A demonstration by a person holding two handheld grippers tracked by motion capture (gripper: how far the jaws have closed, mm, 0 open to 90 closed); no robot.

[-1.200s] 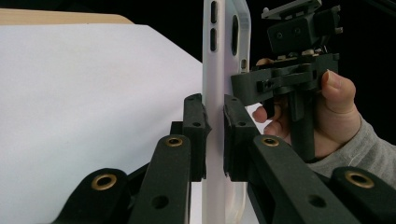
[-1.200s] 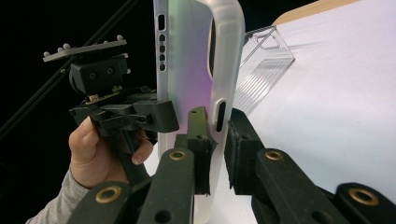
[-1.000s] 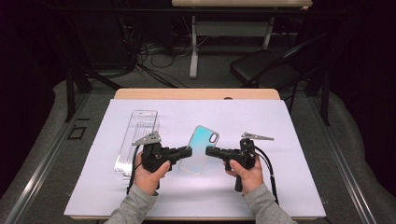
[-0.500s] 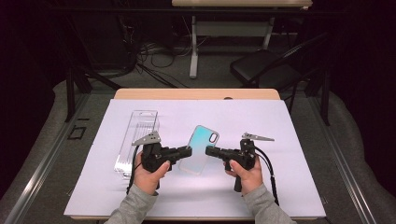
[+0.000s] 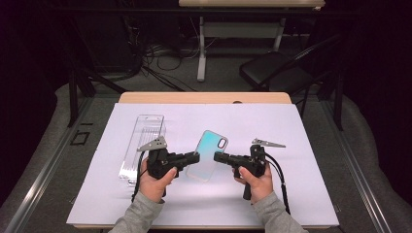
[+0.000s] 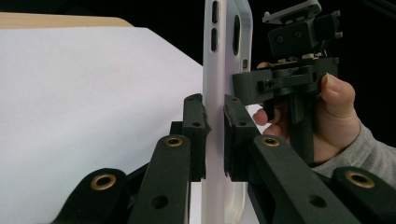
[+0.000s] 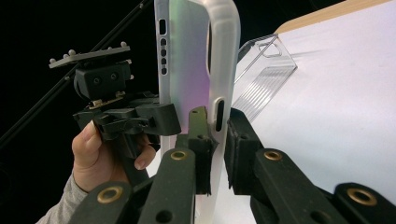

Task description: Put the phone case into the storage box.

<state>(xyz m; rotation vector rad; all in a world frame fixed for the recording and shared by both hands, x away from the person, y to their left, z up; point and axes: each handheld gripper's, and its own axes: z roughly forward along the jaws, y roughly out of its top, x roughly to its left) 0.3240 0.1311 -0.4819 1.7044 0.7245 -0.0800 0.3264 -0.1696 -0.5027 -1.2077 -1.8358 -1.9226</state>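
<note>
Above the middle of the desk (image 5: 301,204), the phone case (image 5: 208,154) hangs off the white sheet, held from both sides. Left tongs (image 5: 194,158) are clamped on its left edge, right tongs (image 5: 217,157) on its right edge (each gripper view shows the thin rim nipped between the pads). Clear plastic box (image 5: 142,145) lies to the left, untouched. Judgement: pickup done; case presumably still to be carried to the box or set down.
</note>
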